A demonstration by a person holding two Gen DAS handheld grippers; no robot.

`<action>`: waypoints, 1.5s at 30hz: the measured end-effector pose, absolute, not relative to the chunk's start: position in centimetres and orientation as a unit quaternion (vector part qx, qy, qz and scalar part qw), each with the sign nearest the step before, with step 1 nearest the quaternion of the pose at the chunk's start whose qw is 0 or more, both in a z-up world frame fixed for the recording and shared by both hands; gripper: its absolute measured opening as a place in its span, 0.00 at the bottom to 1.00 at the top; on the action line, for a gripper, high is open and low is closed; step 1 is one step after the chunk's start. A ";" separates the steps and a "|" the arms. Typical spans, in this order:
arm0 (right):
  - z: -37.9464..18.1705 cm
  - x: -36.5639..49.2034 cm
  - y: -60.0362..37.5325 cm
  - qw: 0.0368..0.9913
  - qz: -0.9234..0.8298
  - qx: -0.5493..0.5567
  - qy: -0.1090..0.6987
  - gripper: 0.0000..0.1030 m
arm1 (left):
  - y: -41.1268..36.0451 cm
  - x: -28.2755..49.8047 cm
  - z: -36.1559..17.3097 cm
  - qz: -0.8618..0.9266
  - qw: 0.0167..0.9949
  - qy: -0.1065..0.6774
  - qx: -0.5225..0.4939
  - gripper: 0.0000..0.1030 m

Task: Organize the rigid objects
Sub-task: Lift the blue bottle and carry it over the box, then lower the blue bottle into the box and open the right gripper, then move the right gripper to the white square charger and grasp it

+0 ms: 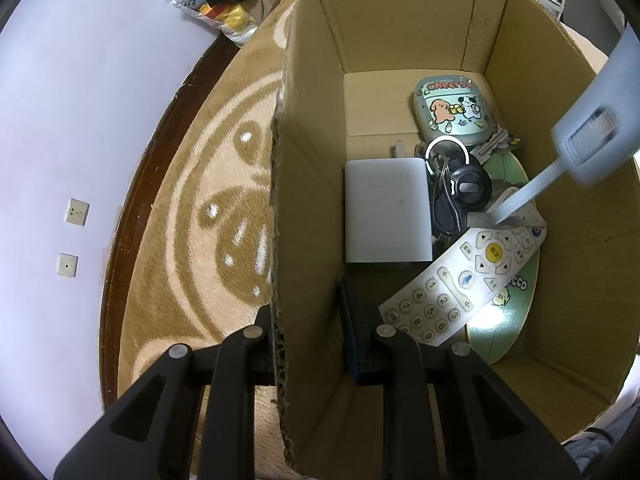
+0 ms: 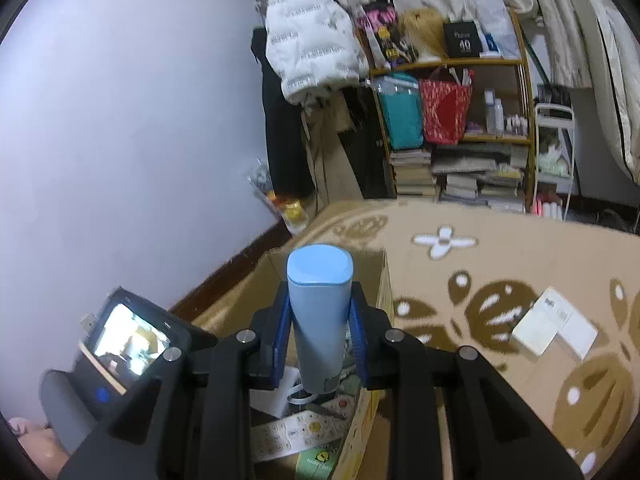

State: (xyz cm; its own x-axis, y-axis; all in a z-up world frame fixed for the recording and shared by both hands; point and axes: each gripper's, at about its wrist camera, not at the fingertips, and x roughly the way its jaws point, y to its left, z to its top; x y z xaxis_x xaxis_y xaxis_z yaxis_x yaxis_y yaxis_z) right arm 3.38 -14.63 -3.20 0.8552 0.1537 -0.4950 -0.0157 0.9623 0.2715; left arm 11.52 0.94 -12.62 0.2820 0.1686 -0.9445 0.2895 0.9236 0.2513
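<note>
Right wrist — power bank (image 2: 320, 320) between jaws

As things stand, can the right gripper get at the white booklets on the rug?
Probably not yet. The right gripper is shut on the blue device above the cardboard box. The white booklets lie uncovered on the rug to its right, but the jaws must empty first.

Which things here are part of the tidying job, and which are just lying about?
In the job: cardboard box, pinched at its wall by left gripper; blue device in right gripper; remote; keys; white box.
Lying about: bookshelf, white jacket, snack bag.
</note>
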 end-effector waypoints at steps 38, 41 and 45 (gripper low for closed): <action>-2.7 4.6 -18.3 0.959 -0.058 0.109 0.256 1.00 | 1.0 11.3 -12.9 -0.042 0.773 0.602 0.195 0.21; -3.1 4.8 -20.4 0.955 -0.083 0.114 0.260 1.00 | 1.2 11.5 -12.8 -0.042 0.773 0.605 0.189 0.21; -4.5 5.2 -22.8 0.952 -0.116 0.106 0.261 1.00 | 1.2 11.6 -13.0 -0.042 0.771 0.606 0.191 0.21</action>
State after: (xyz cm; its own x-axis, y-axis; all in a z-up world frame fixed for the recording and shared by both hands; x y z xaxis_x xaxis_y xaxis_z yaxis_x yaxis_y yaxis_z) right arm 5.19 -22.79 -4.47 0.8367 -0.1660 -0.5219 0.2769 0.9504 0.1416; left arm 11.64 1.22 -13.00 0.2620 0.1671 -0.9505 0.2953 0.9238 0.2438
